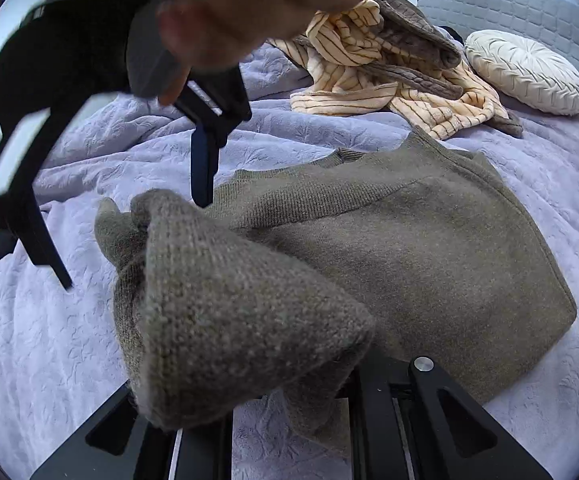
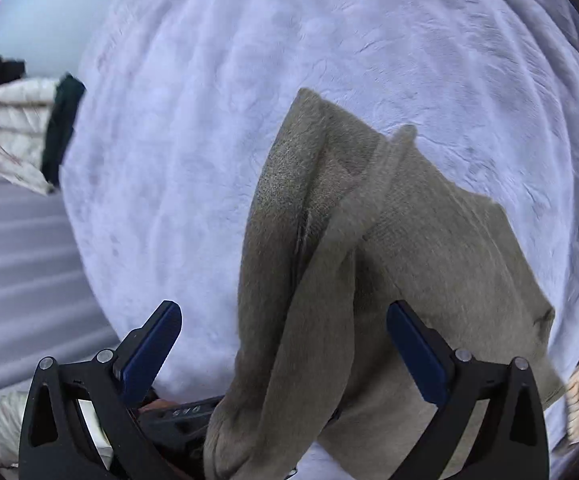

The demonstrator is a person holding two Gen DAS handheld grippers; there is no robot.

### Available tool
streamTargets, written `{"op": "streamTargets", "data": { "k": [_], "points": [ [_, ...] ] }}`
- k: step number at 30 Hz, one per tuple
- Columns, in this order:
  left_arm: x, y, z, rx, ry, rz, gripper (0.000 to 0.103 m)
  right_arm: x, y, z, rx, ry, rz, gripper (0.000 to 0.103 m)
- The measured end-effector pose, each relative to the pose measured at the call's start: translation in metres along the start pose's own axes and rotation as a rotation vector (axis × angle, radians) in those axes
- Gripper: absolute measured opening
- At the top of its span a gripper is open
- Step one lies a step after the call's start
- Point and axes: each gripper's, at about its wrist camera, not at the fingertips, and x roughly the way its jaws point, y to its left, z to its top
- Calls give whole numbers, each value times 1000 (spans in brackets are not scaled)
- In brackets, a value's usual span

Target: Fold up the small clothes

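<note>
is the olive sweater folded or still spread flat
Partly folded: the olive sweater has its body flat on the lavender blanket, while one bunched part is lifted up over the left gripper.

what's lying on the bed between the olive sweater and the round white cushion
In the left wrist view, a heap of cream striped cloth and brown knit lies on the lavender bedspread between the olive sweater and the round white cushion.

We see the sweater (image 1: 409, 240) as a matt, fuzzy olive knit, ribbed at its edges. The bedspread (image 1: 69, 340) under it looks soft and plush, with an embossed pattern. At the bed's far edge, the striped cloth (image 1: 353, 80) seems fleecy, and the pillow (image 1: 525, 72) is pleated fabric. The right gripper (image 2: 285, 360) is matt black plastic with smooth blue pads (image 2: 149, 356) and shiny metal pins (image 2: 463, 355).
</note>
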Motion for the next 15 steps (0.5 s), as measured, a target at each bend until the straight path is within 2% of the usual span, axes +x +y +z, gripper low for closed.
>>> {"op": "streamTargets", "data": {
  "k": [3,4,6,7,9,15],
  "points": [
    [1,3,-1,-2,4,3,15,20,-7,4,20,47,-11,102],
    [1,3,-1,2,4,4,15,24,-11,7,41,50,-11,98],
    [1,3,-1,8,12,6,15,25,-19,7,71,25,-1,37],
    [-1,3,0,11,9,3,15,22,-24,16,101,1,20,19],
    [-5,1,3,22,3,-3,15,3,-36,8,149,-74,27,19],
    [-29,-28,30,109,-64,-58,15,-60,-76,-49,249,-314,166,19]
  ]
}}
